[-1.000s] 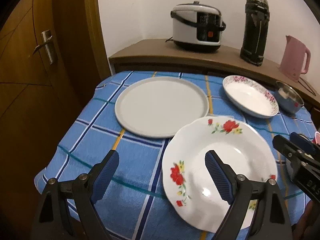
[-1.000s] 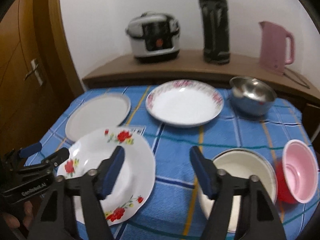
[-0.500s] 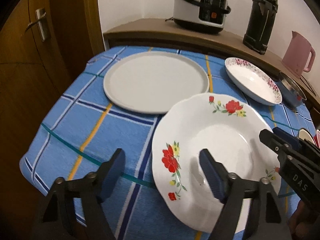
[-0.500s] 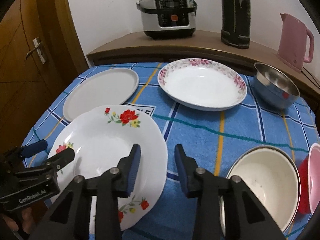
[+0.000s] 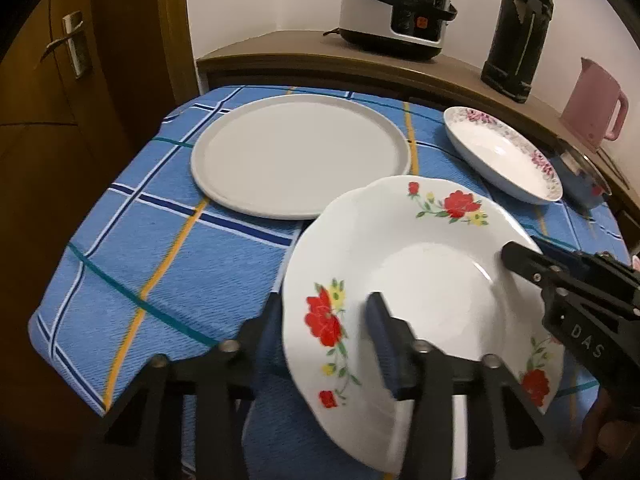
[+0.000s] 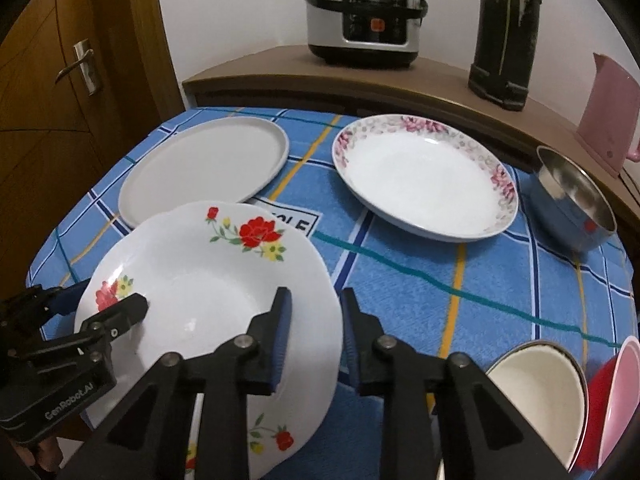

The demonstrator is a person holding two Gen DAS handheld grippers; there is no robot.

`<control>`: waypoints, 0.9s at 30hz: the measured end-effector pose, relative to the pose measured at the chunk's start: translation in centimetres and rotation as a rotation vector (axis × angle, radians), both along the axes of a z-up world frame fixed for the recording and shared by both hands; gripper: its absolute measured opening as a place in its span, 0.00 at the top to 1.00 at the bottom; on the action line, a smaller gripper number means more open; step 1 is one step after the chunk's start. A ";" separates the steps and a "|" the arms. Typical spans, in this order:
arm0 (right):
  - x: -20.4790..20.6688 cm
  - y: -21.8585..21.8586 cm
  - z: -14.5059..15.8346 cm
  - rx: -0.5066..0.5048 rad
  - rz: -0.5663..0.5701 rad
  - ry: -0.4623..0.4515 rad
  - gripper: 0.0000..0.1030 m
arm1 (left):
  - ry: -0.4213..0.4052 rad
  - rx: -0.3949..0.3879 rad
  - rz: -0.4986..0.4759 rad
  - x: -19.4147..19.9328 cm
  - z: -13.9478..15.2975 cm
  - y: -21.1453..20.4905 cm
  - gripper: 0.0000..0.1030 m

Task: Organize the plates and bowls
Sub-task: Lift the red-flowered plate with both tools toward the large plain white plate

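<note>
On the blue checked cloth (image 5: 168,240) covering the surface, a red-flowered plate (image 5: 400,264) is gripped from both sides at the near edge. Its left rim is clamped between the fingers of the left claw (image 5: 322,320), one finger above the rim and one beneath. Its right rim is pinched by the right claw (image 6: 314,320), whose fingers are closed nearly together on the edge. The plate is tilted, and its far edge seems to overlap the rim of a plain grey plate (image 5: 300,152); whether the two touch cannot be told. Beyond, to the right, a deep plate with a pink floral border (image 6: 424,176) is set on the cloth, apart from the grey one. Just right of it a steel bowl (image 6: 572,200) is seen. At the near right, a cream bowl (image 6: 536,392) and a pink bowl (image 6: 618,400) nested in a red one are placed side by side. On the wooden shelf (image 6: 280,76) behind, a rice cooker (image 6: 360,12), a dark flask (image 6: 504,32) and a pink kettle (image 6: 608,120) are lined up.
</note>
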State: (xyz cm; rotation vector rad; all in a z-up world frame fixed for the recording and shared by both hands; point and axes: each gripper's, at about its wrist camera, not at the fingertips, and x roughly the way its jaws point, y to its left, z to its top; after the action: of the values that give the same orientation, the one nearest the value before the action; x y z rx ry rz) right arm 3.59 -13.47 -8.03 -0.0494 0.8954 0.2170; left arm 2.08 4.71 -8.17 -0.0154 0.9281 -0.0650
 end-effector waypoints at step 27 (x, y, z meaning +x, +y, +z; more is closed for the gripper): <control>3.0 3.6 4.0 0.110 0.026 -0.047 0.77 | -0.143 0.012 0.066 4.1 4.7 4.7 0.61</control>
State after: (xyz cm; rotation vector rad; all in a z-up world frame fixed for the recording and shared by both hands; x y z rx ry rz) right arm 6.61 -9.83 -4.00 0.0360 0.8354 0.2881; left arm 6.16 9.42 -3.49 -0.0297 0.7847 0.0009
